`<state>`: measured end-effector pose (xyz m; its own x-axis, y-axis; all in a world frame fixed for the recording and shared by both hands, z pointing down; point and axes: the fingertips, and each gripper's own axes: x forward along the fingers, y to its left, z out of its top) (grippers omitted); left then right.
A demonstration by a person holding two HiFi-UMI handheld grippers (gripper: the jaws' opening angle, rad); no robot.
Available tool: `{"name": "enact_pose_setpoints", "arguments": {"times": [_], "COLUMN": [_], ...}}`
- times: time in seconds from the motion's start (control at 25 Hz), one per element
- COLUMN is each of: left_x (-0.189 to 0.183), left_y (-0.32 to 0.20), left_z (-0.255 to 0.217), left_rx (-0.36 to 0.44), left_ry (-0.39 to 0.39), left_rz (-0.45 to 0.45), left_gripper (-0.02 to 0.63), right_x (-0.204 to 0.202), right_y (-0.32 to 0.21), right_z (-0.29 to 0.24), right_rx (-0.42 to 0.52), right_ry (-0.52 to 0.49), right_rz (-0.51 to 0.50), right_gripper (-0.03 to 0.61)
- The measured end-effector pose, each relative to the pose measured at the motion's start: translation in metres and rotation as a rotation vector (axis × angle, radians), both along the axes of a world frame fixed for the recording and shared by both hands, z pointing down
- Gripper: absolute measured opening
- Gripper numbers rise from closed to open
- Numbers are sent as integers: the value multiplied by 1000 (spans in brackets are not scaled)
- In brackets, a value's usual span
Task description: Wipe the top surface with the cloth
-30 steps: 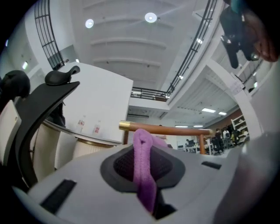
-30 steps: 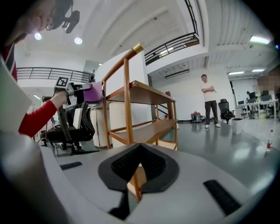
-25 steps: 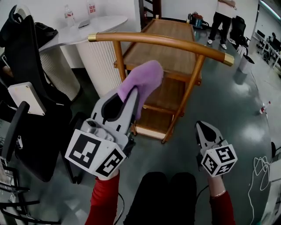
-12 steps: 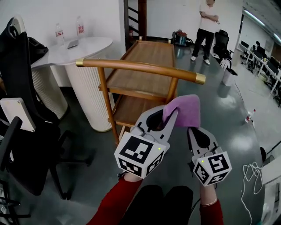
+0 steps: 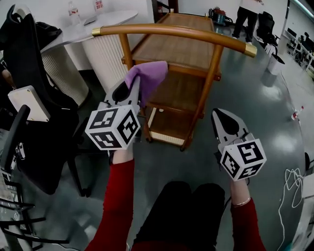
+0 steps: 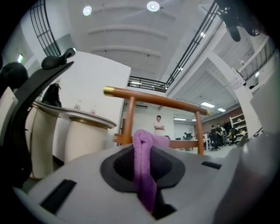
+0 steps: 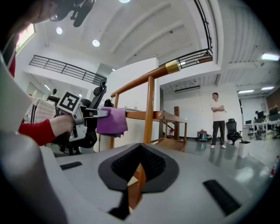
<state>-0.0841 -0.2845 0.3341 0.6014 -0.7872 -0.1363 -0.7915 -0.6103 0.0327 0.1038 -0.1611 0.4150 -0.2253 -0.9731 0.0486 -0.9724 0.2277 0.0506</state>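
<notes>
Since half a second earlier, the left gripper (image 5: pixel 131 91) had swung away from its partner, out to the left and farther off, so the two now sat well apart. It was clenched on the purple cloth (image 5: pixel 147 74). In the left gripper view a fold of that cloth ran straight down between the jaws and bunched up past their tips. The cloth hung by the near left post of the wooden cart (image 5: pixel 208 93), below the curved handle bar (image 5: pixel 171 32) and about level with the near edge of the top surface (image 5: pixel 186 45). I could not tell whether it touched the wood. The right gripper (image 5: pixel 222 117) had stayed low on the near right, off the cart's near right corner. Its jaws were drawn together with only a sliver between them and gripped nothing; through that sliver the right gripper view showed just a strip of the cart's wood. Farther left stood a white round table (image 5: pixel 105 22) and, nearer, a black chair (image 5: pixel 34 78). A person (image 5: pixel 248 12) stood on the grey floor (image 5: pixel 255 88) at the far right, beyond the cart.
</notes>
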Motion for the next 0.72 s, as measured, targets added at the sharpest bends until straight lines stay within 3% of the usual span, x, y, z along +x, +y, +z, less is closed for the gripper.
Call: {"name": "enact_pose_setpoints", "arguments": {"times": [0.16, 0.36, 0.48, 0.72], "left_x": [-66, -74, -48, 68], "left_y": [-17, -6, 35, 139], "left_z": [7, 17, 26, 71], "left_rx": [-28, -16, 4, -76], "left_ry": [31, 29, 55, 106], "left_rz": [-141, -149, -5, 497], "left_gripper": [49, 49, 49, 49], "right_x": [-15, -22, -13, 30], "right_y": [-6, -6, 2, 25], "right_z": [7, 15, 18, 22], "right_rx": [-16, -35, -40, -60], "right_ry": [-2, -5, 8, 7], "right_rz": [-31, -37, -4, 116], "right_gripper": [5, 5, 5, 5]}}
